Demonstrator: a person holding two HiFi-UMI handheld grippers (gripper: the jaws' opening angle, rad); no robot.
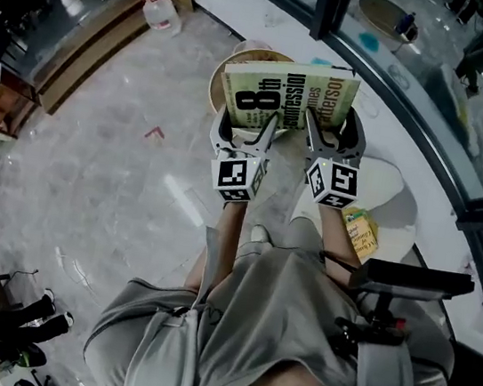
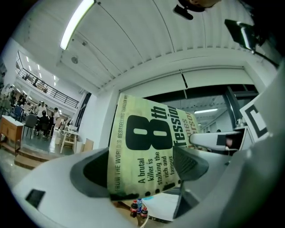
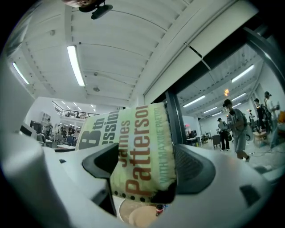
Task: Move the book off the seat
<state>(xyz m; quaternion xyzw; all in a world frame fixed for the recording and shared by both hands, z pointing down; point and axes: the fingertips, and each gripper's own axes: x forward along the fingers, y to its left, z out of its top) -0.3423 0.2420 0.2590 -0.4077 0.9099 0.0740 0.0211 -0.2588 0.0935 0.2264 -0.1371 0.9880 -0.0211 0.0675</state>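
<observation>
A: Where is the book (image 1: pixel 289 96)?

B: It is held over the round tan seat (image 1: pixel 217 81), cover upward. In the head view it hides most of that seat, and only the left rim shows past the cover. Whether the book's far edge touches the seat cannot be told.

A: What has hold of it?

B: Both tools, side by side on its near edge. The left tool (image 1: pixel 251 128) has the part under the big black "8th". The right tool (image 1: pixel 329 134) has the part by the author's name.

A: How do the left tool's jaws stand?

B: The left gripper view shows the left tool (image 2: pixel 142 171) pinching the book (image 2: pixel 144 142). A dark pad sits on either side of the yellow-green cover, pressed near its lower edge. Some small bottles (image 2: pixel 137 208) show below the book there.

A: And the right one?

B: Much the same. In the right gripper view the right tool (image 3: pixel 147 171) is clamped on the book (image 3: pixel 138 151) where "Patterson" is printed. The tan seat (image 3: pixel 133 218) shows below the book's lower edge.

A: What lies around?

B: A grey stone floor (image 1: pixel 91 174) spreads to the left. A water jug (image 1: pixel 163 12) stands on it, well away at the top left. Right of the tools is a white round surface (image 1: pixel 399 189), with a yellow packet (image 1: pixel 362 234) at its near edge.
</observation>
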